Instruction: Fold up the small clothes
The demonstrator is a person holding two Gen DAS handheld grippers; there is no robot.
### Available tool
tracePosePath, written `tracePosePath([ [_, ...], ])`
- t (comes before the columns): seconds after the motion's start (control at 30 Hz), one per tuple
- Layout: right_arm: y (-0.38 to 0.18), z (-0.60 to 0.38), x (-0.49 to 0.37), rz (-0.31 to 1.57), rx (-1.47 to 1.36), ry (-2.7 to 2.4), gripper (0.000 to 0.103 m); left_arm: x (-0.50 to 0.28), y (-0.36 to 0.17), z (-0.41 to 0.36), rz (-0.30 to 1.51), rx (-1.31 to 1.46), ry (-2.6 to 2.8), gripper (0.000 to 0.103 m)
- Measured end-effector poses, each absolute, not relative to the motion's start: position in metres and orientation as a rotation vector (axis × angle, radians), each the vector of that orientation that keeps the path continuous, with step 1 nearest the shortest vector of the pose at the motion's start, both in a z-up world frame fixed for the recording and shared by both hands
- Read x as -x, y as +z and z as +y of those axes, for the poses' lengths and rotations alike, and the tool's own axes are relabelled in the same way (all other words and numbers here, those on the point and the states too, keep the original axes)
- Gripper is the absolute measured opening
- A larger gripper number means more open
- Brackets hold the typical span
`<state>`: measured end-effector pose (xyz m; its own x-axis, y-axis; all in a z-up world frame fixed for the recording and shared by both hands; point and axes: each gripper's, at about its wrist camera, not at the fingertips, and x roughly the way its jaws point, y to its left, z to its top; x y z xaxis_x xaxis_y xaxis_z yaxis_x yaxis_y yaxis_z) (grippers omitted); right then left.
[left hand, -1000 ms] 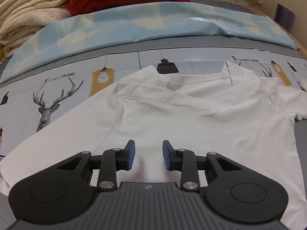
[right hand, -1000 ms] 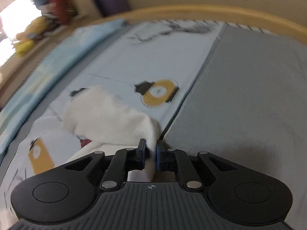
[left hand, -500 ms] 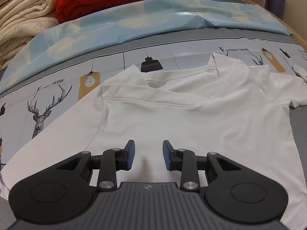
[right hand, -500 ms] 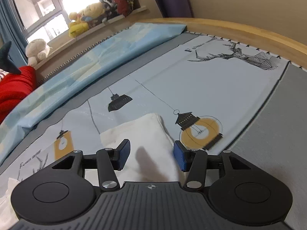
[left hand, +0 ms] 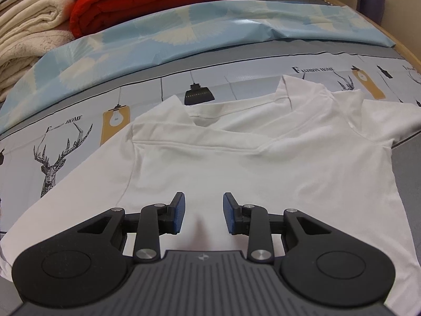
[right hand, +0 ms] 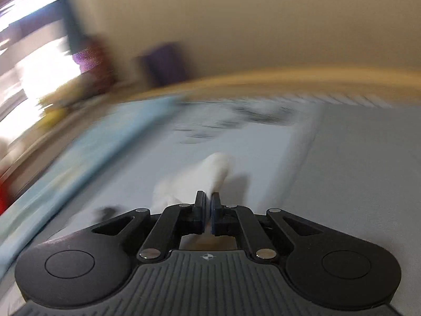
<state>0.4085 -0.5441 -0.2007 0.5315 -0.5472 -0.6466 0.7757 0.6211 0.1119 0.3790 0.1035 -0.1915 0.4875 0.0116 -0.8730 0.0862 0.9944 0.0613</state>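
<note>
A white short-sleeved shirt (left hand: 236,163) lies spread flat on the printed bedsheet (left hand: 65,137), its collar toward the far side. My left gripper (left hand: 204,216) hovers over the shirt's lower middle, open, with nothing between its blue pads. The right wrist view is heavily motion-blurred. In it my right gripper (right hand: 208,210) has its jaws closing tight, pads pressed on a fold of the white sleeve (right hand: 200,176), which bunches up ahead of the fingers above the sheet.
Beyond the shirt lie a light-blue quilt (left hand: 184,26), a folded red blanket (left hand: 147,0) and stacked cream towels (left hand: 29,34). A wooden bed edge (right hand: 289,79) curves round the far side, with plain grey sheet (right hand: 355,171) to the right.
The right gripper let the sleeve go and opened, then shut on it again and is swinging fast. The left gripper stayed open; the shirt has slid slightly in its view.
</note>
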Motion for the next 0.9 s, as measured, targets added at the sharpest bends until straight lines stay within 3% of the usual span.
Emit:
tracePosePath([
  [0.07, -0.216, -0.558, -0.397, 0.691, -0.491, -0.847, 0.006, -0.378, -0.191, 0.104, 1.061, -0.097, -0.043, 0.035],
  [0.2, -0.212, -0.551, -0.398, 0.711, -0.370, -0.801, 0.008, -0.377, -0.189, 0.107, 1.057, -0.089, -0.045, 0.035],
  [0.23, -0.210, -0.553, -0.396, 0.701, -0.386, -0.799, 0.003, -0.376, -0.189, 0.107, 1.057, -0.091, -0.045, 0.035],
  [0.37, -0.198, -0.561, -0.394, 0.676, -0.388, -0.905, 0.003, -0.374, -0.187, 0.110, 1.056, -0.092, -0.045, 0.035],
  [0.5, -0.195, -0.559, -0.399, 0.777, -0.285, -1.057, 0.011, -0.372, -0.183, 0.122, 1.052, -0.069, -0.035, 0.035],
  [0.53, -0.193, -0.555, -0.402, 0.800, -0.246, -1.071, 0.017, -0.372, -0.181, 0.126, 1.052, -0.058, -0.033, 0.035],
  [0.6, -0.181, -0.546, -0.406, 0.807, -0.198, -1.119, 0.023, -0.370, -0.175, 0.134, 1.042, -0.025, -0.033, 0.035],
  [0.9, -0.090, -0.445, -0.408, 0.726, -0.215, -0.842, 0.025, -0.344, -0.134, 0.170, 0.902, 0.134, -0.024, 0.037],
])
